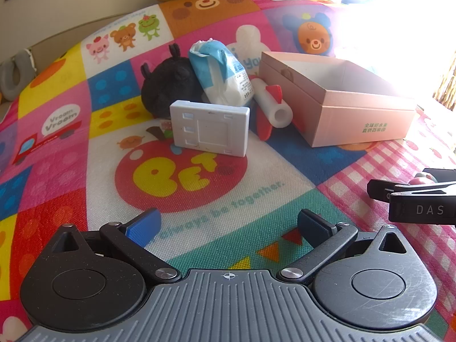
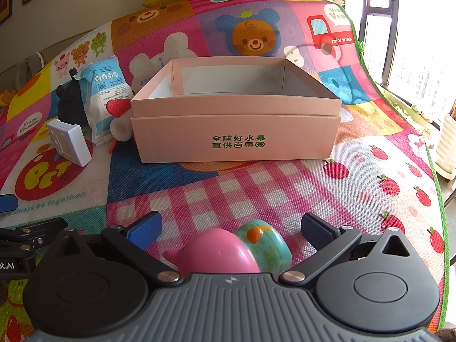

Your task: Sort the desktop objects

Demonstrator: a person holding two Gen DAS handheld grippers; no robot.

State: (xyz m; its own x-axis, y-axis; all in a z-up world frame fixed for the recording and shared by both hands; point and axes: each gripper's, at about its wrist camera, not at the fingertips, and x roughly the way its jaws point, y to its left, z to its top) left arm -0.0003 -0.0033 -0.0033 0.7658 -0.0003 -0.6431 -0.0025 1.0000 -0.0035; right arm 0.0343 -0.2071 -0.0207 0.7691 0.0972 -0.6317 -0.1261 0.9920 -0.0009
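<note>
Clutter first, going left to right: black plush, white plastic case propped in front of it, blue-and-white pouch leaning on the plush, a white foam tube with red fins, then the pink box, all on the cartoon mat. Left gripper hangs over the mat with its fingers spread wide, nothing between them. Right gripper is spread too, and the pink and teal toy sits on the mat between its fingers, not pinched as far as I can tell

Risk imo: that toy is round and glossy, so closing off-centre could squirt it out sideways. The leaning pile could also topple if the case gets pulled out first

The box looks empty from here, just bare white lining inside
</note>
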